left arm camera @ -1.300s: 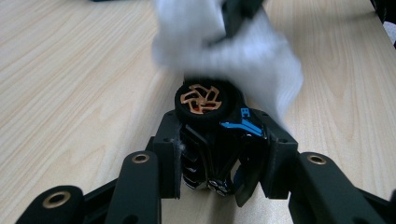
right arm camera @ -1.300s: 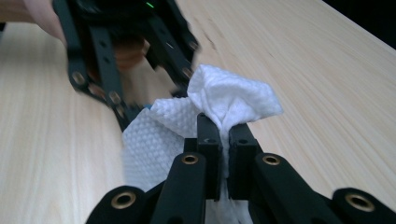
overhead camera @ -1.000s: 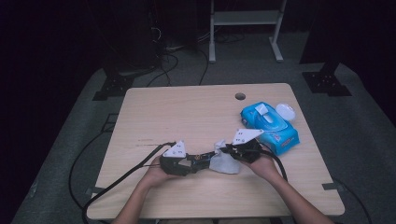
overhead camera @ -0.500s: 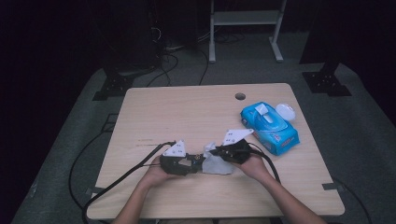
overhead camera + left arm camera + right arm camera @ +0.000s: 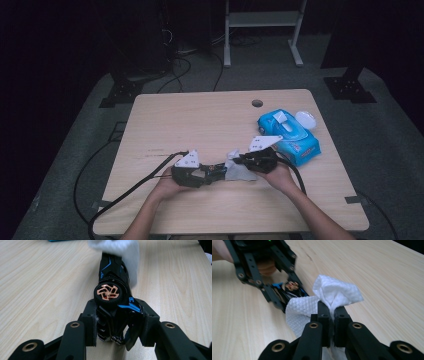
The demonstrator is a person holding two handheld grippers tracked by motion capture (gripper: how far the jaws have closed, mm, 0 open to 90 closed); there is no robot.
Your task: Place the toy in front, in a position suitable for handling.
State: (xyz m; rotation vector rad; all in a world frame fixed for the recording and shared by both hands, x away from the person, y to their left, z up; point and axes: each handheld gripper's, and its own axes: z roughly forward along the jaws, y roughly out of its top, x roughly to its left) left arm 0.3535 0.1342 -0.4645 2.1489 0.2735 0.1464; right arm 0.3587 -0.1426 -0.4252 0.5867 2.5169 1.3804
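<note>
A black toy car (image 5: 113, 290) with blue trim and copper wheels lies on its side between the jaws of my left gripper (image 5: 117, 326), which is shut on its rear end. In the high view that gripper (image 5: 212, 172) sits near the table's front, left of centre. My right gripper (image 5: 332, 322) is shut on a crumpled white wipe (image 5: 332, 298), and the wipe (image 5: 117, 248) drapes over the car's far end. From above, the right gripper (image 5: 239, 161) faces the left one, with the wipe (image 5: 237, 167) between them.
A blue pack of wipes (image 5: 289, 134) lies at the right of the wooden table (image 5: 200, 120), with a white lid (image 5: 306, 119) beside it. A cable hole (image 5: 257, 103) is near the far edge. Cables trail off the left front.
The right gripper with the wipe has shifted slightly left, closer to the car. The left gripper has stayed in place.
</note>
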